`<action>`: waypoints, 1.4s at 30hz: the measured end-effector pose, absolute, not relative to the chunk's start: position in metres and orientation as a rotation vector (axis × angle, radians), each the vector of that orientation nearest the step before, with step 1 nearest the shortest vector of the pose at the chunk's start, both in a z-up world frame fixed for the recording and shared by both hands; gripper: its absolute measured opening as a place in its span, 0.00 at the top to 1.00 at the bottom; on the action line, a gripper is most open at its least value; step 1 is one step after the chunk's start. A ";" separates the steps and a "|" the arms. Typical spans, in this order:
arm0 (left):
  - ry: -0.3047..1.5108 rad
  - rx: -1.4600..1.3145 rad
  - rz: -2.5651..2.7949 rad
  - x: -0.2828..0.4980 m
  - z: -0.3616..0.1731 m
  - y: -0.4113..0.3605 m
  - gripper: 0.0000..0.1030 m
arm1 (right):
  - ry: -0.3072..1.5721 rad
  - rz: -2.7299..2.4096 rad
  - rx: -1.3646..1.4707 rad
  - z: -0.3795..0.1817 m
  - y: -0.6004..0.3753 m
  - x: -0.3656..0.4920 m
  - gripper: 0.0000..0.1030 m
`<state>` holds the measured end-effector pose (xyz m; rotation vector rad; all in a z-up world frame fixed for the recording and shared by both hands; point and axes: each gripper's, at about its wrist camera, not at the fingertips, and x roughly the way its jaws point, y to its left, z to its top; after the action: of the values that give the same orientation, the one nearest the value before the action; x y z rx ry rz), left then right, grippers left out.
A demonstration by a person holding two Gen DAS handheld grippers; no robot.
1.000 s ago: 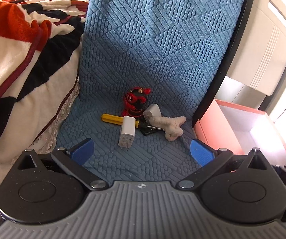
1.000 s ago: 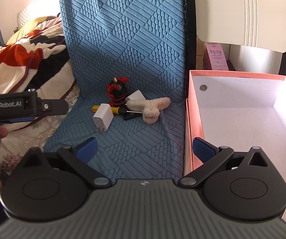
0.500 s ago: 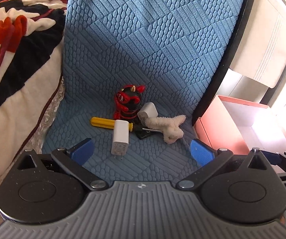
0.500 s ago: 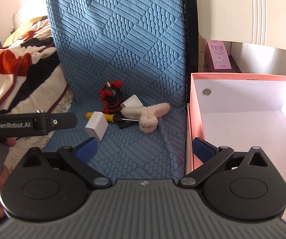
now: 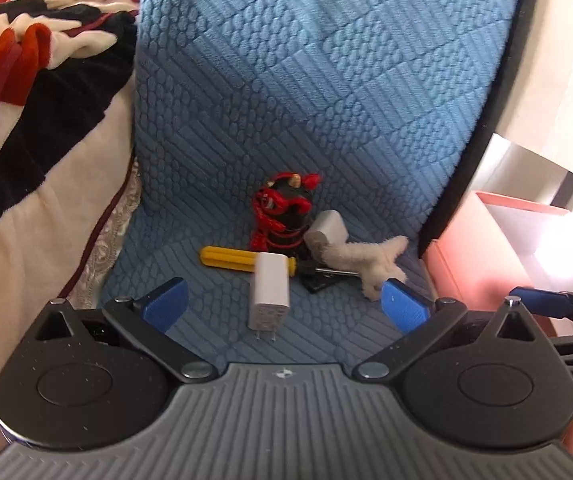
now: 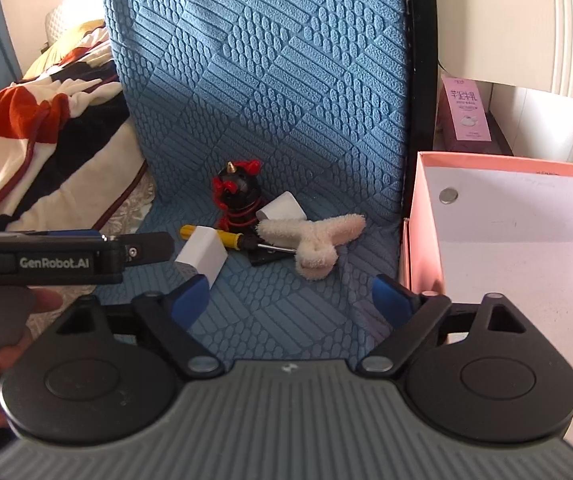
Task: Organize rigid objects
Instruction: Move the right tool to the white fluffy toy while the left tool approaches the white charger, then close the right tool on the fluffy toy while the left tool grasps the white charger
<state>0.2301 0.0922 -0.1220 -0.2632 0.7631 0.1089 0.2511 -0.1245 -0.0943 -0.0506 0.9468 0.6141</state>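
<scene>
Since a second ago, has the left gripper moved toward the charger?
Yes. In its own view the white charger now lies between the open left gripper fingertips, nearer than before on the blue cover.

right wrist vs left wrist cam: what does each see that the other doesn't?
Right wrist only: the pink-and-white carton behind the pink box, a round silver disc on the box's inner wall, and the left tongs seen from the side, open.

Left wrist only: the two metal prongs of the nearer white charger block.

Both: the blue quilted cover, red-and-black figurine, yellow-handled screwdriver, both white charger blocks, fuzzy cream toy, open pink cardboard box, striped blanket.
</scene>
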 end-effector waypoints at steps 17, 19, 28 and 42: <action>0.906 -0.288 0.074 0.295 -0.159 0.103 0.10 | 0.953 0.649 -0.152 -0.126 -0.095 0.290 0.39; 0.927 -0.279 0.065 0.302 -0.165 0.102 0.13 | 0.977 0.612 -0.165 -0.134 -0.091 0.298 0.45; 1.014 -0.291 0.097 0.318 -0.185 0.105 0.38 | 1.069 0.595 -0.086 -0.165 -0.079 0.334 0.56; 1.034 -0.333 0.124 0.327 -0.197 0.105 0.57 | 1.157 0.578 -0.087 -0.188 -0.069 0.351 0.55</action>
<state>0.3272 0.1049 -0.1973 -0.3325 1.0343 0.1239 0.3510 -0.0689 -0.1883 -0.0871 1.1572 0.5778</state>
